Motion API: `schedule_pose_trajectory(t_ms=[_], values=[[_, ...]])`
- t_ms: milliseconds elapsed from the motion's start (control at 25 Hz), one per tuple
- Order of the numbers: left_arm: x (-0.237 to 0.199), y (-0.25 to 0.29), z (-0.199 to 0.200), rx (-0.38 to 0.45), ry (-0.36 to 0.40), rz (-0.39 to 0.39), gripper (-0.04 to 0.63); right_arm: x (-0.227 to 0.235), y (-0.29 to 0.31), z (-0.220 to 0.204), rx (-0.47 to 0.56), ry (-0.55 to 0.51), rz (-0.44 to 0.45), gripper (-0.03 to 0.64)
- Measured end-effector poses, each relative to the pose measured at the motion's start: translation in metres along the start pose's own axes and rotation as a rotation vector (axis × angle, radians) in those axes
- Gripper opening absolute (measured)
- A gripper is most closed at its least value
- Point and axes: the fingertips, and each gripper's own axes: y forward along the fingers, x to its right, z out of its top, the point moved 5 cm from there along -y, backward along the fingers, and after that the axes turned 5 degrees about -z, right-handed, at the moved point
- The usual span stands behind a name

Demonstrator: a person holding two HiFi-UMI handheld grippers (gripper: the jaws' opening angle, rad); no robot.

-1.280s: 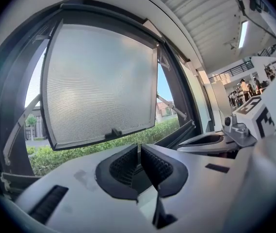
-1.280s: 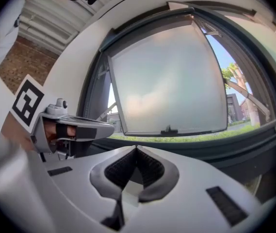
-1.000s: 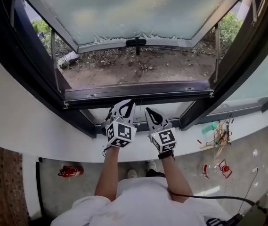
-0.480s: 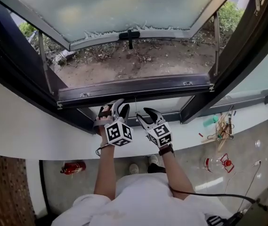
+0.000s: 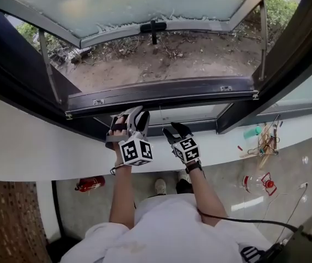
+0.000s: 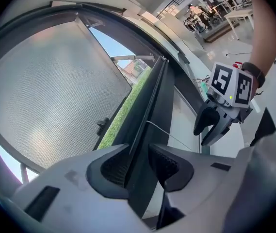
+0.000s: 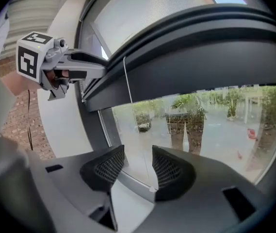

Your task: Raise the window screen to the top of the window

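Note:
A dark screen bar point(image 5: 161, 95) runs across the open window, with bare ground showing beyond it. My left gripper point(image 5: 135, 122) sits just under the bar's left part with its jaws wide apart. In the left gripper view the bar point(image 6: 157, 106) passes between the pads of the left gripper point(image 6: 138, 164), and neither pad presses on it. My right gripper point(image 5: 176, 130) hangs lower and clear of the bar. Its jaws point(image 7: 132, 166) are opening, with only window glass and a thin cord point(image 7: 126, 86) beyond them. The tilted-out sash point(image 5: 145, 4) lies above.
A white curved sill point(image 5: 35, 152) runs below the frame. On its right end lie wire hangers point(image 5: 266, 142) and a teal object point(image 5: 251, 131). A red extinguisher point(image 5: 90, 184) and a clear bottle point(image 5: 259, 182) stand on the floor. A black cable point(image 5: 243, 221) trails right.
Both grippers were shut close under the bar and now stand open. The right one has sunk well away from the bar. The left one has rolled and dropped slightly.

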Motion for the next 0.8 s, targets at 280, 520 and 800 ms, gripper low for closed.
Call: schedule_pose_trajectory(t_ms=[280,520,800], values=[[0.001,0.011,-0.004,-0.123,0.12,0.024,0.098,0.003,0.03,-0.048,-0.11,0.036,0.025,0.176],[0.003,0.012,-0.003,-0.183,0.191,0.022,0.095,0.013,0.076,-0.07,-0.15,0.008,-0.063,0.176],[0.004,0.011,-0.001,-0.205,0.161,0.006,0.066,0.02,0.12,-0.115,-0.327,-0.049,-0.038,0.175]])
